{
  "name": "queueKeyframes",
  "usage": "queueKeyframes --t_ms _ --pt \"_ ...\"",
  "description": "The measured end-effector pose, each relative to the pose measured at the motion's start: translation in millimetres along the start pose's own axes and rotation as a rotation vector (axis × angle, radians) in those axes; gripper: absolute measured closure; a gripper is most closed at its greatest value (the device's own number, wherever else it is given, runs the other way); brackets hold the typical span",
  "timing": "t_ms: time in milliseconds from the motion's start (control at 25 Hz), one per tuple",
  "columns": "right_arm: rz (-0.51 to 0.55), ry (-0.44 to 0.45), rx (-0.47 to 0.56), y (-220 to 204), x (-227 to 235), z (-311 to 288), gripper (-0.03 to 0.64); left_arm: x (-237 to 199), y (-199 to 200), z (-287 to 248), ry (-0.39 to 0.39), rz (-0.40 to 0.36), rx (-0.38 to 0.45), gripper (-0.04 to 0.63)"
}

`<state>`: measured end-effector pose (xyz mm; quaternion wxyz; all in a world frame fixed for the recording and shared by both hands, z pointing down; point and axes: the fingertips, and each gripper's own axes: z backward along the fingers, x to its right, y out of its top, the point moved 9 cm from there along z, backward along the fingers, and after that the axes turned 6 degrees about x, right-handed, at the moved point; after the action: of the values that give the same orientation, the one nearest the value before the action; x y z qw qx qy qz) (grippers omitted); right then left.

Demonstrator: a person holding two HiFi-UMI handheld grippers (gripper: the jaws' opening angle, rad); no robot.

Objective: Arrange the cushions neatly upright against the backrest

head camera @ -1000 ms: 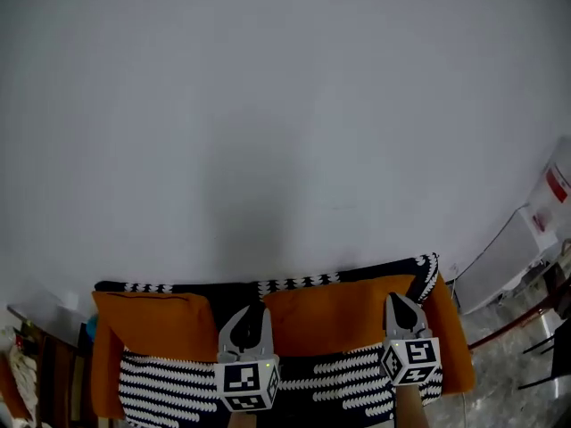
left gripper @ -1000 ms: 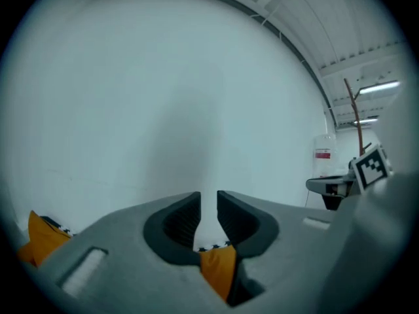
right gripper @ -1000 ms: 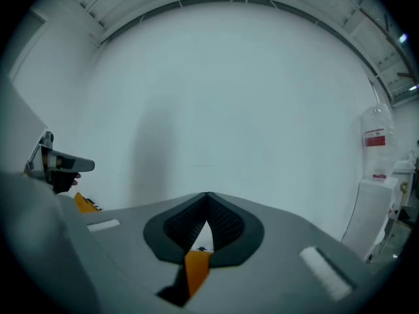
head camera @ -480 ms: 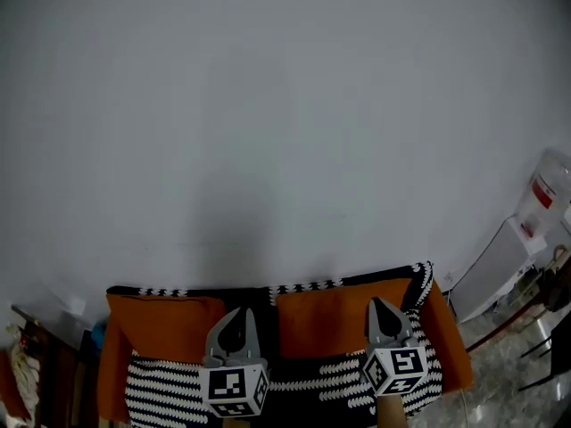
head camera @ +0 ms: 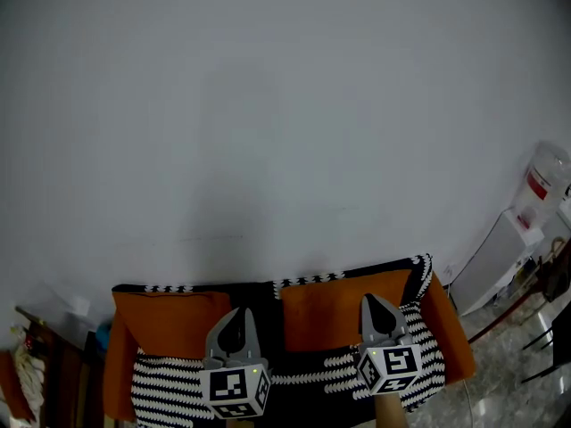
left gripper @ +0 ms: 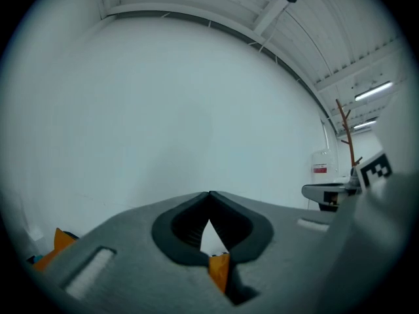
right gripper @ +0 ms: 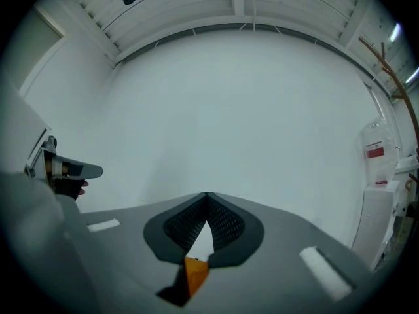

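The left cushion (head camera: 165,321) and the right cushion (head camera: 321,315), both orange, stand side by side and upright against the backrest (head camera: 268,285) of the sofa. There is a dark gap between them, and their lower edges sit on the black-and-white patterned throw (head camera: 169,386). Expect them to be light, soft and squashy. The cloth should not slip in a pinch or break, but a stuffed cushion will sag and swing if you lift it by one corner. If either needs straightening, take it by the top edge near a corner, pinching cover and filling together. Better, put one hand-held gripper on each top corner so it hangs square. Right now your left hand-held gripper (head camera: 237,311) and right hand-held gripper (head camera: 368,298) are both clenched with nothing in them. In each gripper view the jaw tips meet, and there is only a sliver of orange below them. Both grippers point level towards the plain white wall (head camera: 285,105) above the sofa.
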<state>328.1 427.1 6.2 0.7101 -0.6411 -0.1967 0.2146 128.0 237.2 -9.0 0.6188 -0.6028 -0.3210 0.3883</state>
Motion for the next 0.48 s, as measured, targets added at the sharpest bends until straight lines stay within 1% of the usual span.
queueKeyframes --t_ms 480 --pt "0.000 0.000 0.005 3.3 -1.6 11.3 0.607 4.0 4.4 9.5 -0.001 -0.027 0.002 0.594"
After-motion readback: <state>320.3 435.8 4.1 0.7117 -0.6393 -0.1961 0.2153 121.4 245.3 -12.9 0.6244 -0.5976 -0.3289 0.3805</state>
